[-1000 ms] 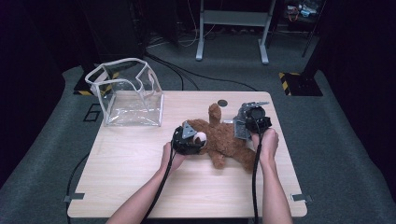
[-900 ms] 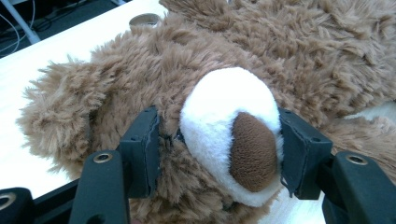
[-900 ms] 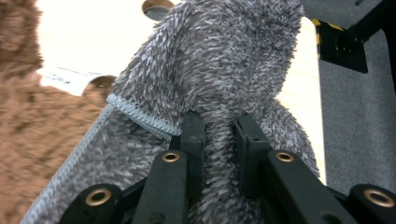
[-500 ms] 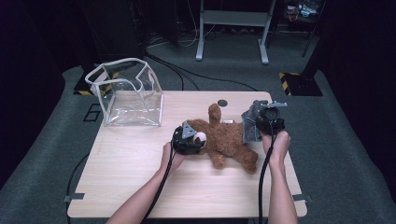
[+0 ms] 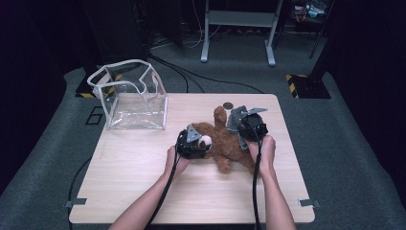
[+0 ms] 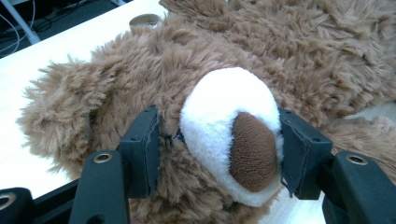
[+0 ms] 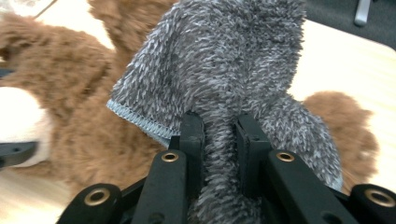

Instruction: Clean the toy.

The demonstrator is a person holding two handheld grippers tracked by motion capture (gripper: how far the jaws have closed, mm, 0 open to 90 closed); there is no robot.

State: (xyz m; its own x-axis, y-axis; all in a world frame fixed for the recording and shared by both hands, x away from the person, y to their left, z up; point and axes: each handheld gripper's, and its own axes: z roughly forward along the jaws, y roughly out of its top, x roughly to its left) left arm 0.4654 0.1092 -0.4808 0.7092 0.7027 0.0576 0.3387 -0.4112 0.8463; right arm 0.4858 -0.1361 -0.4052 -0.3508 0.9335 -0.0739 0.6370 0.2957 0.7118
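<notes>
A: What about the clear bag [image 5: 131,98] at the far left of the table [image 5: 143,191]?

B: It stands upright with its mouth open and white trim along the edges. Through the clear walls nothing can be made out inside it. It sits well apart from both hands.

A: And the teddy bear [image 5: 225,143]?

B: It lies flat on the table right of centre, between the two grippers, one limb pointing to the far side, where a small dark disc [image 5: 228,105] lies just beyond it.

A: How does the left gripper [image 6: 219,149] stand to it?

B: Its jaws are set on either side of the bear's white snout [image 6: 229,116], one pad against each side, the brown nose facing the camera. The jaws are clamped on the snout at the bear's left end.

A: The right gripper [image 7: 219,135]?

B: Its jaws are drawn close together and pinch a fold of a grey fluffy cloth [image 7: 224,70], which bunches between the pads and spreads out above them, a stitched hem on its left edge. In the high view the cloth hangs over the bear's far right part, with the person's right hand [image 5: 261,148] just near of it.
</notes>
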